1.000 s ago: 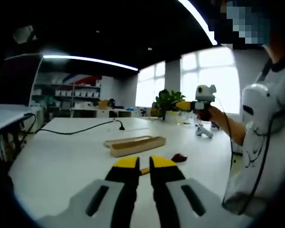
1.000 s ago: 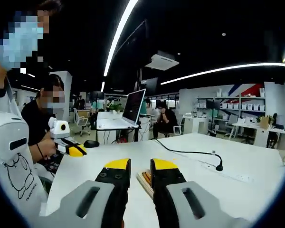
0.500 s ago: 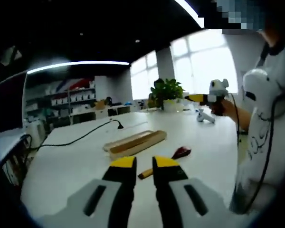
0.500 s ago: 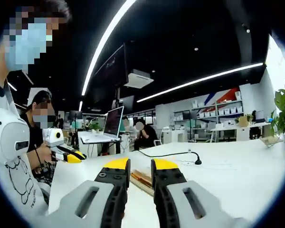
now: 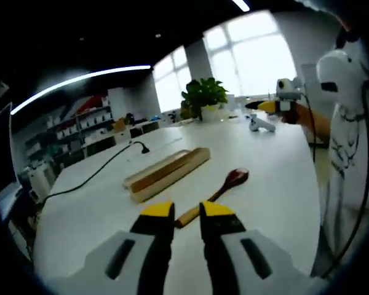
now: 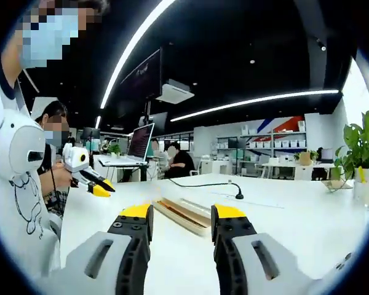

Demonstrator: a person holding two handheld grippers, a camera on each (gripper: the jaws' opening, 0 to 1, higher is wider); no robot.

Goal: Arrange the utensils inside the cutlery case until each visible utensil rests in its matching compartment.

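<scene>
Centrally on the white tabletop [image 5: 80,215] lies the cutlery case [image 5: 166,174], a long, shallow tray of pale wood with straight walls and a lengthwise divider. In the left gripper view its long axis runs from near left to far right, toward the potted plant [image 5: 204,98]. Just beside the case, on its nearer side and apart from it, lies a wooden spoon [image 5: 218,192] with a dark reddish bowl and a lighter handle; it runs nearly parallel to the case, bowl at the far end, handle end hidden behind the yellow tips of the left hand-held gripper [image 5: 187,212]. That gripper hovers above the tabletop with its jaws a narrow gap apart and nothing between them.

In the right gripper view the case [image 6: 183,212] shows slanting away to the left, partly hidden by the jaws of the right hand-held gripper [image 6: 182,216], which stand wider apart and hold nothing.

Beyond the case a black cable [image 5: 95,175] curves across the tabletop to a plug end. A person in a white printed shirt [image 5: 350,141] stands at the tabletop's edge on the spoon's side of the case. Behind the case in the right gripper view, an open laptop [image 6: 139,142] stands on another desk, with seated people around it.
</scene>
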